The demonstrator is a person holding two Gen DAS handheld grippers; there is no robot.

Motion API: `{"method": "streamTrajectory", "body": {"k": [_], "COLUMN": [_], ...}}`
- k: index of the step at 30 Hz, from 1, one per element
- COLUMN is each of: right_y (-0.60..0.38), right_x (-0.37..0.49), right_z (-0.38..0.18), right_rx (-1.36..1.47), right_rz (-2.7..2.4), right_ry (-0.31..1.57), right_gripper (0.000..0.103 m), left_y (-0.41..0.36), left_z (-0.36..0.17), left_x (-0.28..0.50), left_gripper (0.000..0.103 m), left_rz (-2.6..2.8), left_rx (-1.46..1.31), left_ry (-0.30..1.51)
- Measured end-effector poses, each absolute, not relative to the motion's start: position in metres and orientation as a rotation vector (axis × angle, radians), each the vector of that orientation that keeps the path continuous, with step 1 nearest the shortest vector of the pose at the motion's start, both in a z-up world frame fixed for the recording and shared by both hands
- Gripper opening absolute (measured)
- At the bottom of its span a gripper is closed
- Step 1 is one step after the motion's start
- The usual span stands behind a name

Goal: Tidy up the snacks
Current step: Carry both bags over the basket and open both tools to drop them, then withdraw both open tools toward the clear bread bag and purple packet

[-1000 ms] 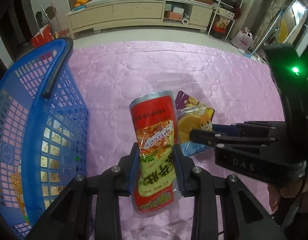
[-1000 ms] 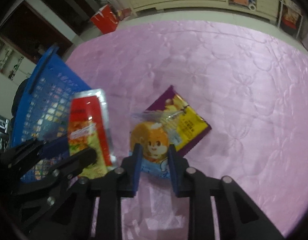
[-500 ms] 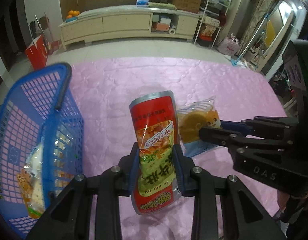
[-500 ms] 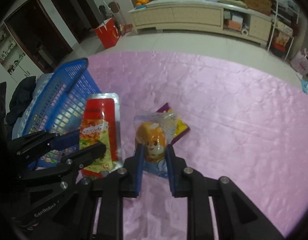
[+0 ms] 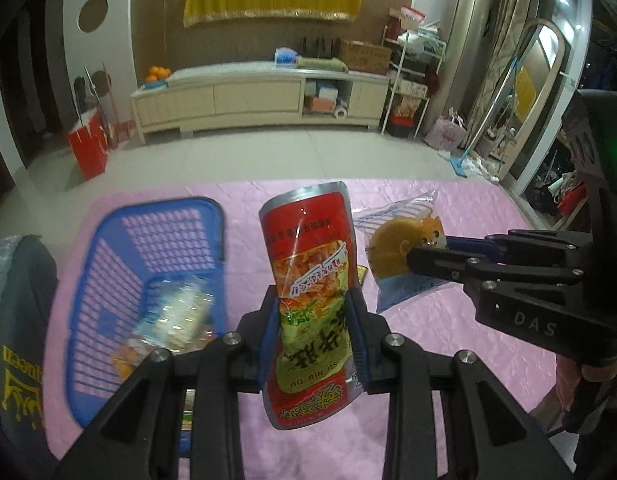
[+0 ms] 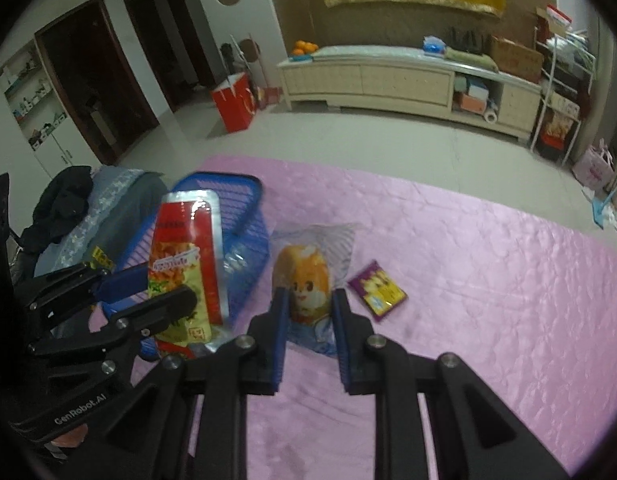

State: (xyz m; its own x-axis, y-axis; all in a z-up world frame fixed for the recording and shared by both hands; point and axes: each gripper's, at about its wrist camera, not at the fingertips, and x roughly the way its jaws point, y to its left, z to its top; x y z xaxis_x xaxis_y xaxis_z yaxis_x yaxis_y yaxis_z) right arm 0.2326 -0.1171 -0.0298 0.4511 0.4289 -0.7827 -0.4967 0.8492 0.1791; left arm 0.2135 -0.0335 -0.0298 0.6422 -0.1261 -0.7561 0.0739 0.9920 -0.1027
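Observation:
My left gripper is shut on a tall red and green snack pouch, held upright above the pink table. The same pouch shows at the left of the right wrist view, pinched by the left gripper. My right gripper is shut on a clear bun packet with an orange cartoon face, also lifted off the cloth. In the left wrist view that bun packet hangs from the right gripper beside the pouch. A blue mesh basket with several snacks inside lies to the left.
A small purple and yellow snack packet lies flat on the pink tablecloth, right of the bun. A chair with dark clothes stands past the table's left edge. A long cabinet and a red bag stand on the floor beyond.
Both grippers have risen from the table with their packets and tilted up, so more of the room shows. The purple packet stayed on the cloth. The basket now sits lower and farther off.

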Motion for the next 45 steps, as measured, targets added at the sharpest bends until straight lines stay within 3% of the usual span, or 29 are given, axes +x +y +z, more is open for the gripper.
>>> {"method": "streamTrajectory", "body": {"k": [4,11,19,30,36,37,38,40,42,45], "right_y": [-0.089,-0.031,0.018,0.04,0.033,0.031,0.028,0.023,0.015,-0.002], "right_x": [0.231,0.238,0.247,0.26,0.263,0.264,0.264,0.264,0.262,0.257], "right_z": [-0.023,-0.028,-0.05,-0.073,-0.075,-0.075,-0.075,-0.073,-0.069,-0.057], "right_rx": [-0.077,-0.115,-0.204,-0.296,-0.313,-0.313,-0.311,-0.309,-0.293,-0.258], "right_rz": [0.613,0.716,0.779,0.725,0.696,0.684,0.675,0.661,0.651,0.624], "right_ry": [0.913,0.905,0.947,0.957,0.947,0.948,0.949,0.945,0.923,0.876], "right_gripper": [0.023,0.008,0.007,0.008,0.008,0.008,0.01,0.026,0.074,0.08], "left_y": [0.002,0.048,0.092,0.097,0.102,0.102,0.103,0.1,0.095,0.089], "left_z": [-0.017,-0.008,-0.022,-0.047,-0.06,-0.061,-0.061,-0.06,-0.057,-0.049], "left_x": [0.204,0.199,0.199,0.225,0.237,0.237,0.237,0.234,0.231,0.225], "left_gripper": [0.03,0.03,0.03,0.03,0.037,0.043,0.053,0.062,0.068,0.077], "left_rz": [-0.082,-0.008,0.059,0.027,0.031,0.027,0.022,0.019,0.019,0.007], "left_rx": [-0.077,-0.065,-0.11,-0.091,-0.101,-0.105,-0.11,-0.096,-0.067,-0.041], "left_ry": [0.858,0.856,0.868,0.916,0.925,0.924,0.925,0.919,0.906,0.892]}}
